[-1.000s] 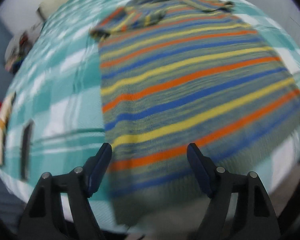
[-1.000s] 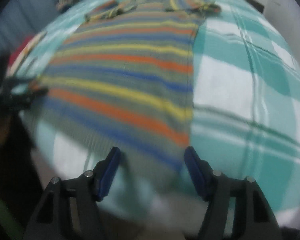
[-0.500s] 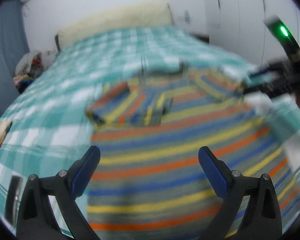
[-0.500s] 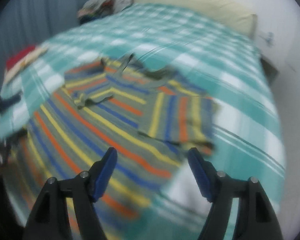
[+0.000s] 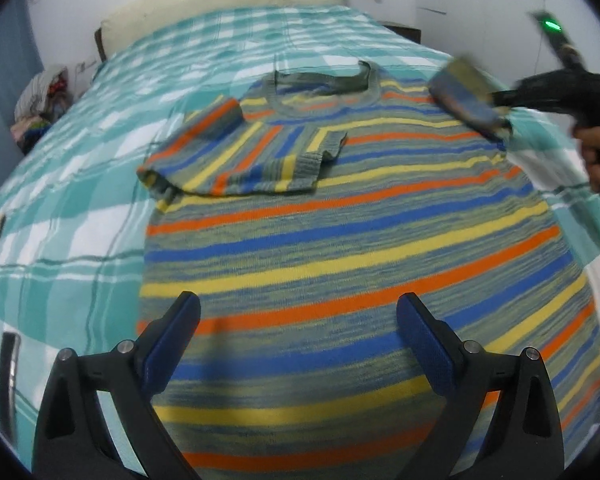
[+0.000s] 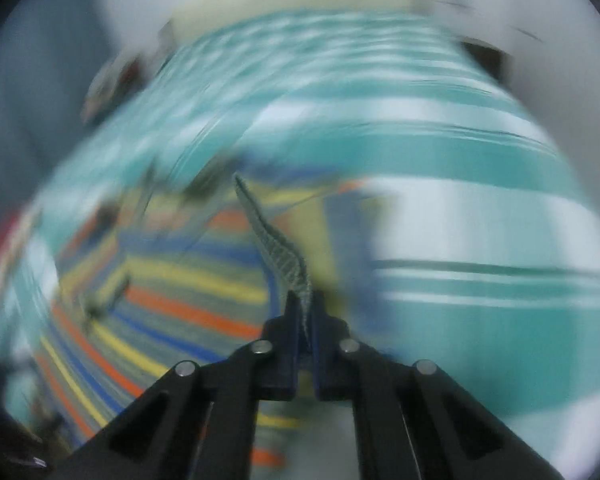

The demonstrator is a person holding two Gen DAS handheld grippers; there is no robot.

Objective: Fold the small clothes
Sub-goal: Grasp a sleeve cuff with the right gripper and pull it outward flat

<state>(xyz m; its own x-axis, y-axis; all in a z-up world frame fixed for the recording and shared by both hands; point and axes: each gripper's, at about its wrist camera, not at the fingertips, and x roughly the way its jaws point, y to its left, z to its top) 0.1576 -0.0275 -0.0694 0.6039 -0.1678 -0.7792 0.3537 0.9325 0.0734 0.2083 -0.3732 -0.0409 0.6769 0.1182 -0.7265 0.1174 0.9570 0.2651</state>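
Right gripper (image 6: 305,312) just closed — pinching striped sweater (image 5: 340,264) sleeve cuff (image 6: 276,248); left gripper (image 5: 298,320) spread wide, empty.

Orange, yellow, blue stripes on the sweater (image 5: 340,240) (grey-green ground), teal-and-white checked bedspread (image 5: 80,200)

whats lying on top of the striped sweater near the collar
One sleeve is folded in across the chest of the striped sweater, below the collar. The stripes beneath that sleeve are covered. The other sleeve is lifted, pinched in the right gripper.
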